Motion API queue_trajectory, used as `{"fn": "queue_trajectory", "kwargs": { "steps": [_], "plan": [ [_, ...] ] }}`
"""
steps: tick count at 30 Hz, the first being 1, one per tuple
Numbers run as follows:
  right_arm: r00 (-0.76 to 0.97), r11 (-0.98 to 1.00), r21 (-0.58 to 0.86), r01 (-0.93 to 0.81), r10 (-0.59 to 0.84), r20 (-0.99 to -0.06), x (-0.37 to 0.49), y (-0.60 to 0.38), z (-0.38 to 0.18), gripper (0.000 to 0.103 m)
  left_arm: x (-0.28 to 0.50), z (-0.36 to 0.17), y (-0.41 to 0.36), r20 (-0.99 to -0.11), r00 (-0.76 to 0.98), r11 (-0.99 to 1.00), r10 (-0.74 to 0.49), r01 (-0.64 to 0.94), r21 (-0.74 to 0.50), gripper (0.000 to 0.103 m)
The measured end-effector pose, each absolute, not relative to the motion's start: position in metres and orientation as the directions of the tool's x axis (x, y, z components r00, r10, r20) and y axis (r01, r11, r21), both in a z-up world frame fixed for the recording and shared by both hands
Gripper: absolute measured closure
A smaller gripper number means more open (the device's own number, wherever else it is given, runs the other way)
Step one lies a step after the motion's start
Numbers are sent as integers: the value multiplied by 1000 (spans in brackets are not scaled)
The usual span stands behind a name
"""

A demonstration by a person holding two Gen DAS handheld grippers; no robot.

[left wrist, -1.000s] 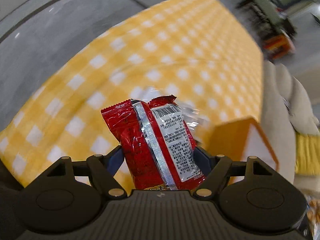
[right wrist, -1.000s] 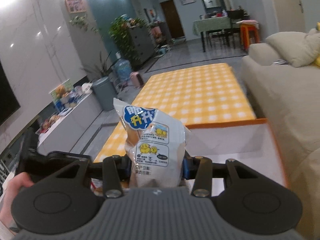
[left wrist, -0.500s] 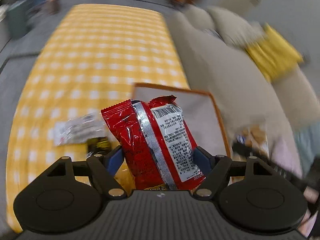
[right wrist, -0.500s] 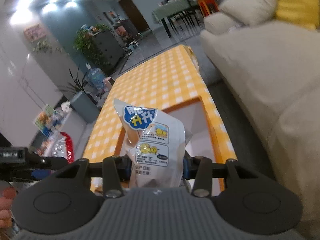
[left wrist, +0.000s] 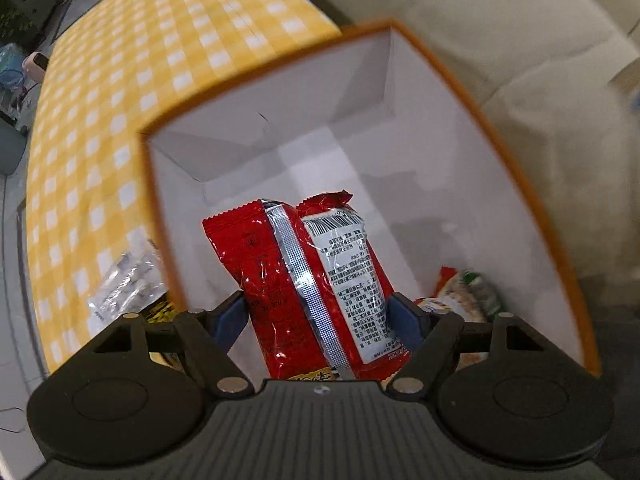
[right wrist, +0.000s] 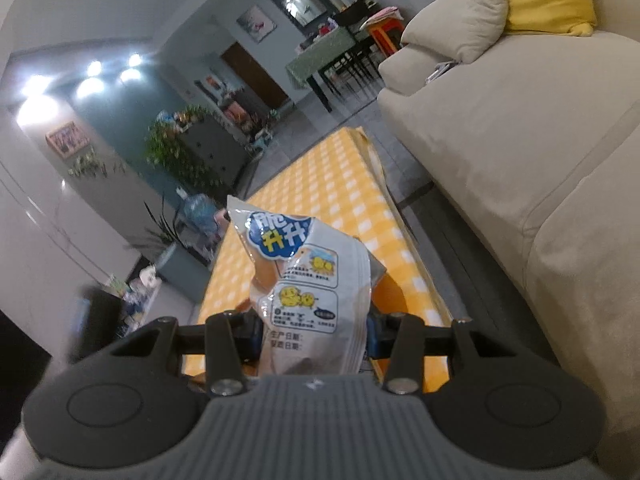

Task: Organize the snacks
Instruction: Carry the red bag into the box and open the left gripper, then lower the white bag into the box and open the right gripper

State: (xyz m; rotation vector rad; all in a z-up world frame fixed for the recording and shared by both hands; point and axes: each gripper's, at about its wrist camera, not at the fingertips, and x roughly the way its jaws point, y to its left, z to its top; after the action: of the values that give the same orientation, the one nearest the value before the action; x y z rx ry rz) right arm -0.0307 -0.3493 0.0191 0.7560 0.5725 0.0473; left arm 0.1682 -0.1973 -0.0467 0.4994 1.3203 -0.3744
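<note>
While your left gripper (left wrist: 316,316) points steeply down over the orange-rimmed box (left wrist: 460,84), its jaws pinch a red snack packet (left wrist: 304,280) held upright above the white interior, where another snack (left wrist: 464,292) lies in the near corner. Your right gripper (right wrist: 314,330), angled gently downward along the yellow-checked table (right wrist: 332,188), has its jaws clamped on a white snack bag (right wrist: 308,280).

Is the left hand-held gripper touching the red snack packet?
Touching: the left wrist view shows the left hand-held gripper with both blue pads pressed against the red snack packet.
</note>
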Motion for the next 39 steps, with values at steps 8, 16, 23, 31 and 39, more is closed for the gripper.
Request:
{"fn": "queue_trajectory", "kwargs": {
  "steps": [8, 16, 23, 31, 39],
  "plan": [
    [852, 685, 710, 163, 265, -451, -40, -361, 18, 60, 172, -90, -211, -954, 235, 782, 186, 553, 288, 15],
    [837, 700, 693, 173, 267, -478, -31, -358, 16, 59, 159, -94, -204, -955, 255, 754, 152, 594, 279, 10],
    [827, 698, 688, 197, 259, -500, -32, -357, 15, 59, 149, -69, -194, -956, 279, 745, 89, 619, 250, 7],
    [812, 723, 671, 166, 286, -509, -21, -347, 17, 59, 129, 0, -142, -939, 334, 880, -87, 467, 84, 7],
    [775, 765, 636, 102, 340, -533, 1, -303, 19, 59, 87, 34, -91, -838, 498, 944, -223, 324, -59, 7]
  ]
}}
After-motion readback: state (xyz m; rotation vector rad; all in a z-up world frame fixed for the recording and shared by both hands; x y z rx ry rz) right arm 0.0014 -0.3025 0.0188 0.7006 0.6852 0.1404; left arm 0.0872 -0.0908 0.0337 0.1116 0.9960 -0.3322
